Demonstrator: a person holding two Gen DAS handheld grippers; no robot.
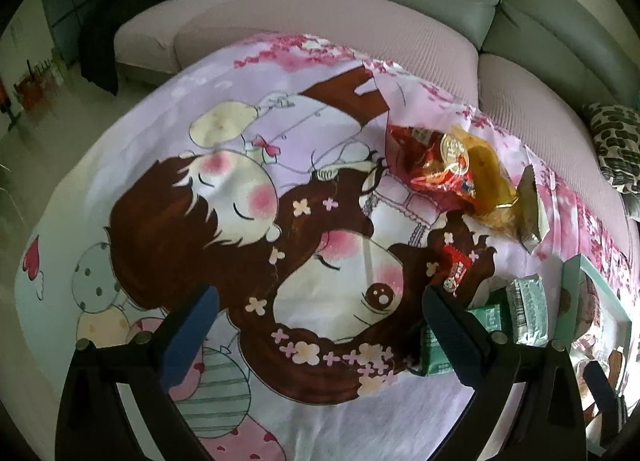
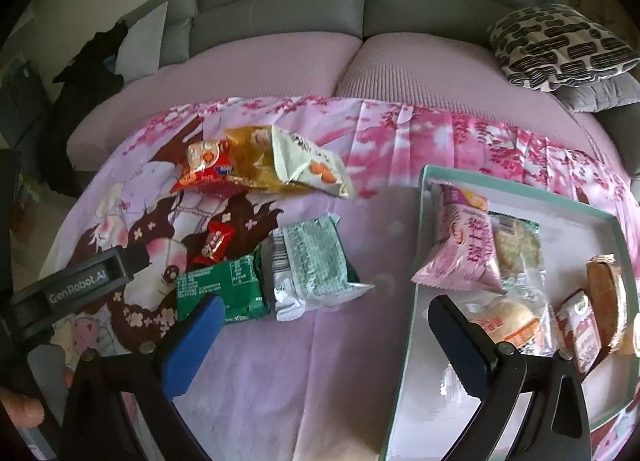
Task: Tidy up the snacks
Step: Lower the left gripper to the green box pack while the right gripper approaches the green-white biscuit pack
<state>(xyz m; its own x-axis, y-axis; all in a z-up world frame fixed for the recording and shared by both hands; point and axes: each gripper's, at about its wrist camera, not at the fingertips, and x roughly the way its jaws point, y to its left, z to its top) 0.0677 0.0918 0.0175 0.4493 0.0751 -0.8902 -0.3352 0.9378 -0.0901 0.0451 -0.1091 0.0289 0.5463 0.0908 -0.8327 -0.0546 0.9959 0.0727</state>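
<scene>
Loose snacks lie on a cartoon-print cloth (image 2: 320,381). At the back sit a red bag (image 2: 206,169), a yellow bag (image 2: 248,157) and a white bag (image 2: 308,169). Nearer are a small red candy (image 2: 214,247), a dark green pack (image 2: 224,287) and a silver-green pack (image 2: 312,265). A teal-rimmed box (image 2: 520,189) on the right holds a pink pack (image 2: 468,249) and several other snacks. My right gripper (image 2: 326,341) is open and empty, straddling the box's left rim. My left gripper (image 1: 320,329) is open over the cloth, left of the green packs (image 1: 440,349).
A grey sofa with a pink seat cover (image 2: 280,73) runs behind the cloth. A black-and-white patterned cushion (image 2: 560,45) lies at the right. Dark clothing (image 2: 88,73) is draped at the sofa's left end. A hand (image 2: 20,409) holds the left gripper's black body (image 2: 80,285).
</scene>
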